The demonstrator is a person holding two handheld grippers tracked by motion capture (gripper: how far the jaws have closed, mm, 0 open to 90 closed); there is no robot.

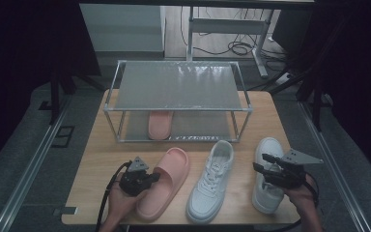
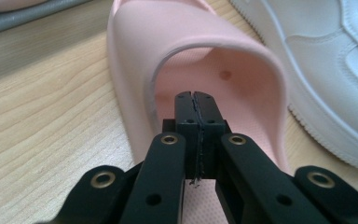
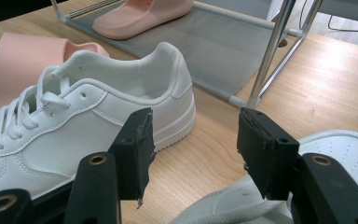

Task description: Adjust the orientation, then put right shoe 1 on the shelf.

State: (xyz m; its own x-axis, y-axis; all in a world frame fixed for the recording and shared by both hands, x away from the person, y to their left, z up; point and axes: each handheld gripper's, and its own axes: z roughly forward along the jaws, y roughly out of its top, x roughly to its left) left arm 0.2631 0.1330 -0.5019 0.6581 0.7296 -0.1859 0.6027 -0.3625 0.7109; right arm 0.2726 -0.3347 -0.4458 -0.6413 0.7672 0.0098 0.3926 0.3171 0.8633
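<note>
Left gripper at the pink slipper, 2 white sneakers beside it.
The left gripper [image 2: 196,100], jaws closed on nothing, points into the strap opening of the pink slipper [image 1: 166,181] lying on the table [image 1: 96,164] before the shoe rack [image 1: 176,87]. The right gripper [image 3: 193,140], jaws open, hovers above the right sneaker [image 1: 268,150]; the middle sneaker [image 1: 212,179] lies between.

Left tongs [image 2: 196,100] pressed together — right tongs [image 3: 193,140] spread wide.
</note>
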